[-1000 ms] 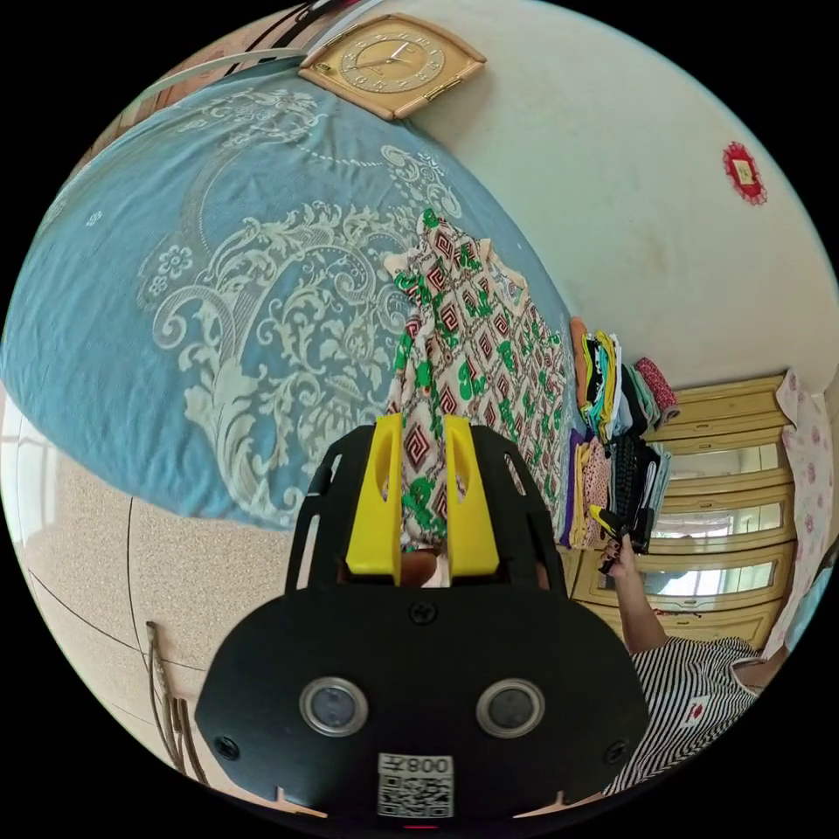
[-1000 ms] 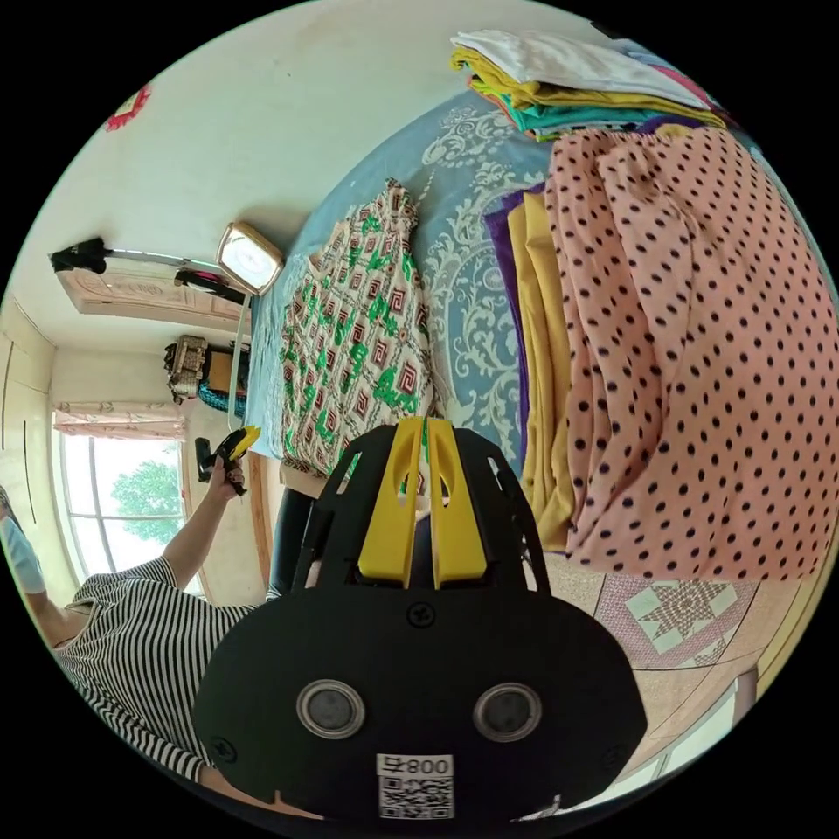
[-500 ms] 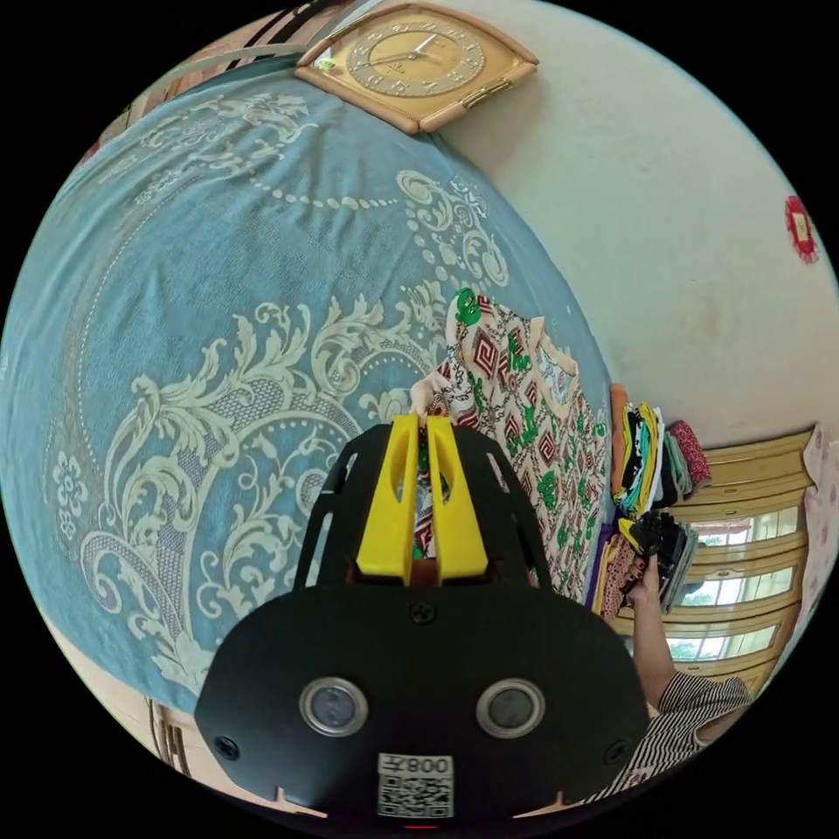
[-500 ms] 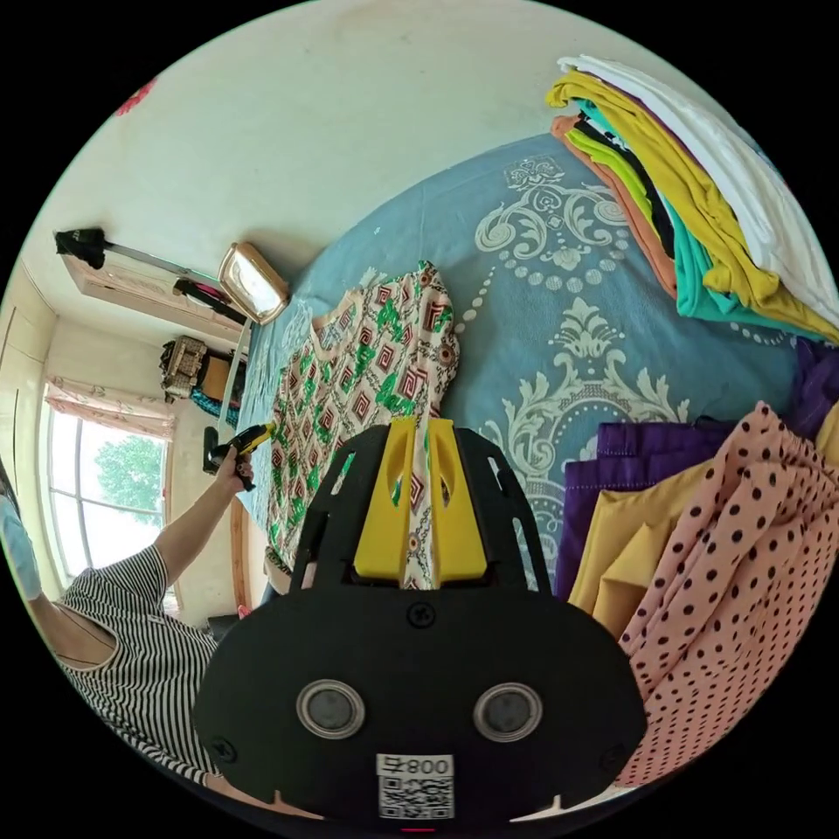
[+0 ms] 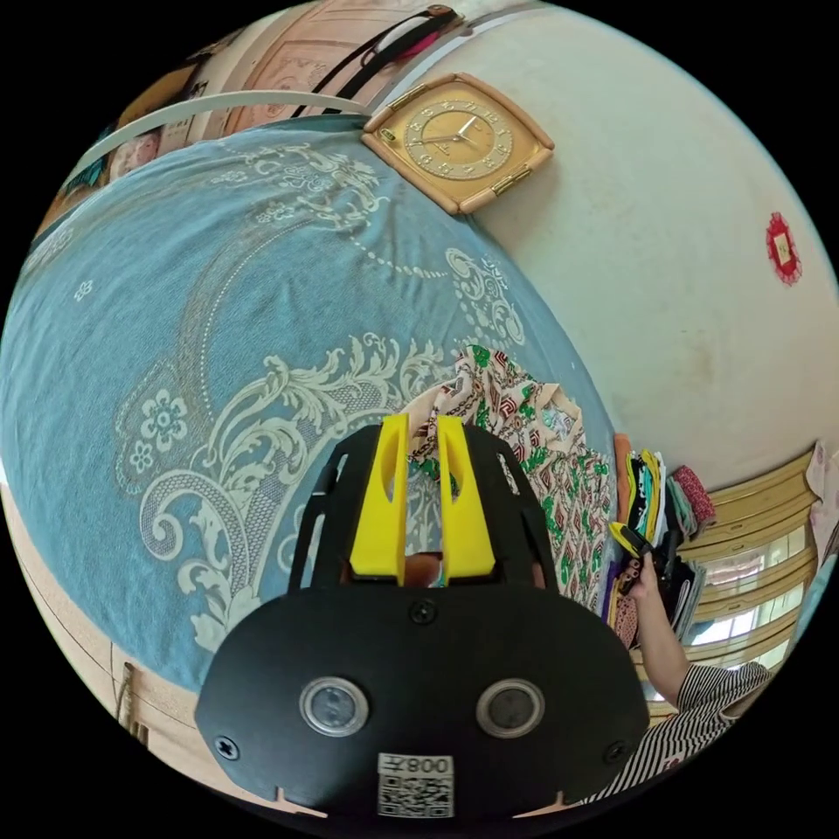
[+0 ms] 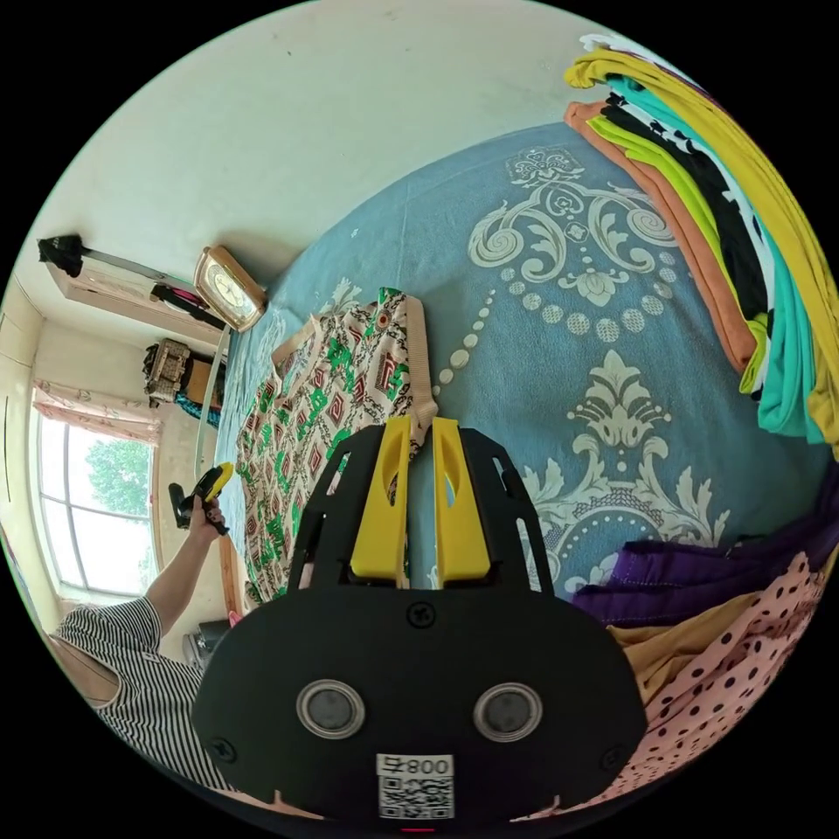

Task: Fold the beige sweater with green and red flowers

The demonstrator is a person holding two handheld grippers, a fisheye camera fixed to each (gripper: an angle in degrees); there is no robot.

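The beige sweater with green and red pattern [image 5: 524, 446] lies on the blue bedspread [image 5: 218, 350], one beige edge just past my left gripper [image 5: 424, 424]. Its yellow jaws stand slightly apart, with bedspread showing between them. In the right gripper view the sweater [image 6: 323, 411] lies spread to the left, and a beige cuff ends at the tips of my right gripper [image 6: 422, 424]. That gripper is open too, with blue bedspread [image 6: 568, 367] in the gap. Each view also catches the other gripper, held in a hand: the right gripper [image 5: 634, 542] and the left gripper [image 6: 201, 494].
A stack of folded clothes [image 6: 743, 218] sits on the bed at the right, with purple cloth [image 6: 699, 568] and pink dotted cloth [image 6: 725, 690] nearer. A clock [image 5: 454, 140] leans at the wall. A person's striped shirt [image 6: 149, 690] and a window [image 6: 105, 507] are at the left.
Both grippers were shut on the sweater's edge half a second ago; now both jaws have parted and the sweater lies released on the bedspread. Both cameras have shifted.
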